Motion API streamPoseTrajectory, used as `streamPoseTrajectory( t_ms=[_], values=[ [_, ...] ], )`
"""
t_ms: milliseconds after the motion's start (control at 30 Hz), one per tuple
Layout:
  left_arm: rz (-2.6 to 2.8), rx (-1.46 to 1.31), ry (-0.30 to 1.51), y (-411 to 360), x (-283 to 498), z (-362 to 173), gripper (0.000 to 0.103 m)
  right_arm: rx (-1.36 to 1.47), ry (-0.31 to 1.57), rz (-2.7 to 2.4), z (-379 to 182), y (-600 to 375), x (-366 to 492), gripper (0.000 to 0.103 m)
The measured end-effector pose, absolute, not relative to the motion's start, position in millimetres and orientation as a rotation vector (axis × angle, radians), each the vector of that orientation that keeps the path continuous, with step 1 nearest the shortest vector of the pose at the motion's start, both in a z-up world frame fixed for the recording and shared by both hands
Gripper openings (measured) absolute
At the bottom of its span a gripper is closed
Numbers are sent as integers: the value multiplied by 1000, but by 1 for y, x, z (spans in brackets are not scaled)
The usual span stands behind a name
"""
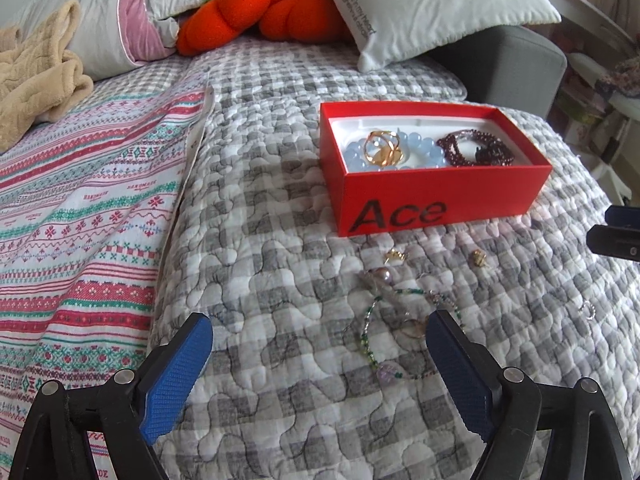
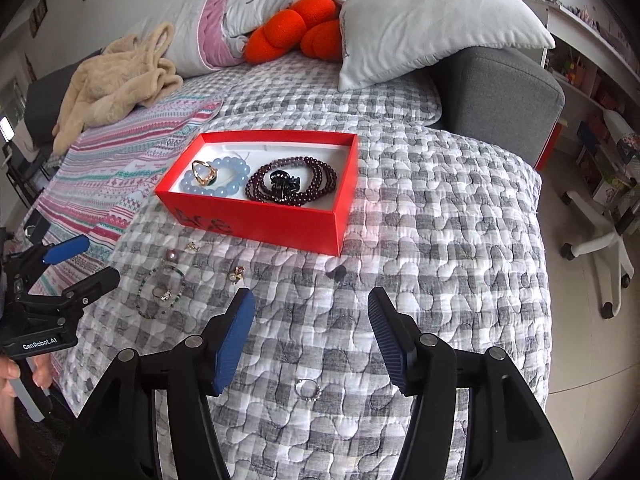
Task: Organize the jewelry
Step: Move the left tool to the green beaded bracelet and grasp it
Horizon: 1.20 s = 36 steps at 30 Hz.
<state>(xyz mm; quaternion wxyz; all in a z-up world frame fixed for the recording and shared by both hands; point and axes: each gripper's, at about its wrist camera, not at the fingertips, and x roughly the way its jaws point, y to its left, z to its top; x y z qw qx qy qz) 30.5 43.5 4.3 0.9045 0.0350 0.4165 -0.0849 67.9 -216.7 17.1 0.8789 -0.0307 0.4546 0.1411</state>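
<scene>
Behind the grey checked quilt, orange plush cushions sit between pillows, a beige blanket to their left.

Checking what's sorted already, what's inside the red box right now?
In the red box: blue bead bracelet, gold ring on it, dark red beads, black hair clip. Anything beneath them is hidden.

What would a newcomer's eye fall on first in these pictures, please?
First the bright red box in the middle of the grey checked quilt, holding a pale blue bead bracelet and dark red beads. Then the orange plush between the pillows behind it, and small jewelry scattered in front of the box.
</scene>
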Motion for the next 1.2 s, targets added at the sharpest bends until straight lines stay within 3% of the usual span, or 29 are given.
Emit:
streamPoseTrajectory(
  t_ms=[667,867,1000,1100,1200],
  values=[
    [-175,130,931,50,26,-22,89,-173,1047,242,-24,-227,44,62],
    [-212,102,945,42,30,-22,71,-232,1050,266,-33,-214,38,63],
    [-247,85,953,34,33,-23,49,-237,1047,271,-34,-212,38,64],
    [-280,76,963,26,35,-23,32,-229,1041,268,-36,-214,40,69],
    [-274,122,962,14,35,-25,24,-225,1031,263,-38,-215,41,76]
  ],
)
